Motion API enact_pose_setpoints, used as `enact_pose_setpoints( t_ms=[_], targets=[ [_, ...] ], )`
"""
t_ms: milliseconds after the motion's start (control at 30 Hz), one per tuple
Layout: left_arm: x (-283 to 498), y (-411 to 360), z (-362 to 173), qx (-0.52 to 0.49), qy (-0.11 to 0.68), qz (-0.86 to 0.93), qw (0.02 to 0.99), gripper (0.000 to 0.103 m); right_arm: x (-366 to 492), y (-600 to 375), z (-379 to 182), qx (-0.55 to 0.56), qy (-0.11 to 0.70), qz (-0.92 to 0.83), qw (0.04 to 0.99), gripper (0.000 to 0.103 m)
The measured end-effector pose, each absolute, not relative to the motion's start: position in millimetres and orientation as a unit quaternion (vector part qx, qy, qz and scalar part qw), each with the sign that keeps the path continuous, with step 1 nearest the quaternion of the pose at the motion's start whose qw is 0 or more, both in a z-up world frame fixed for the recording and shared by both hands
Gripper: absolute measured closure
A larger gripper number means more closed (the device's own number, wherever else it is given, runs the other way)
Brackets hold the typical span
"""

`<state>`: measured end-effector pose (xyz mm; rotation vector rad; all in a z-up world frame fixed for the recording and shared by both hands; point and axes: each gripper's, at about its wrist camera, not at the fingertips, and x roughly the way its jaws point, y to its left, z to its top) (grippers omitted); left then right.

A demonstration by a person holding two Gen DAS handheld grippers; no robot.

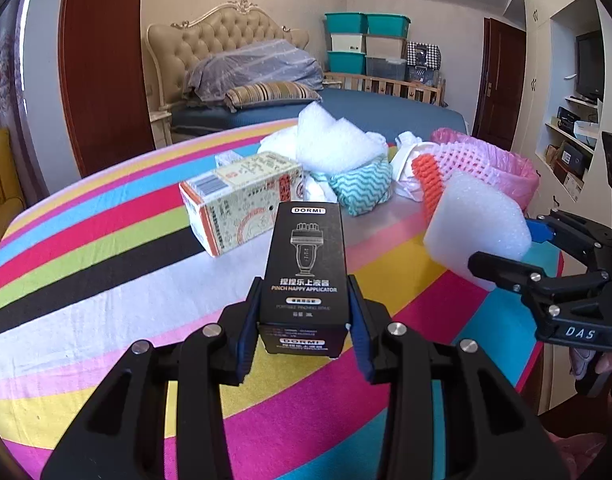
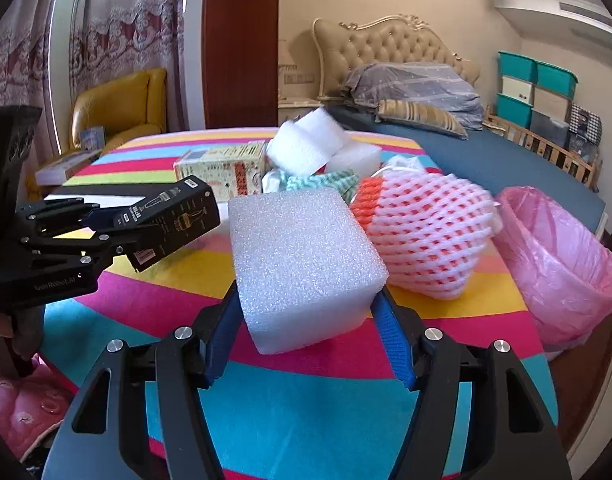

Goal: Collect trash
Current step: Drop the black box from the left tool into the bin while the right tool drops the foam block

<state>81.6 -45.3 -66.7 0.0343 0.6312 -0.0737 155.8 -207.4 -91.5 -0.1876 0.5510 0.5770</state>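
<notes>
Left jaws point(image 1: 304, 316) clamp black box point(image 1: 306, 264), right jaws point(image 2: 309, 320) clamp foam block point(image 2: 302, 256), hiding table point(image 2: 306, 400) behind

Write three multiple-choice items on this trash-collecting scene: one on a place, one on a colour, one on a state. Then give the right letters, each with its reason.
1. Where does the pink-lined bin stand?
A. at the table's right edge
B. on the bed
C. under the yellow chair

2. What colour is the box in the left tongs?
A. white
B. black
C. teal

3. What do the right tongs hold?
A. nothing
B. the foam fruit net
C. the white foam block

Answers:
1. A: the right wrist view shows it past the striped table, on the right.
2. B: its printed face is black.
3. C: both blue pads press the block's sides.
</notes>
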Motion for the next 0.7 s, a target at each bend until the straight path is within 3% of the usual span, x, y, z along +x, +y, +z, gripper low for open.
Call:
enact_pose_setpoints(
  t_ms=[700],
  targets=[
    [67,-68,-36,0.032,0.250,-0.047,0.967,0.064,149,-262,-64,-0.034,0.210,0.238,0.948,0.041]
  ],
)
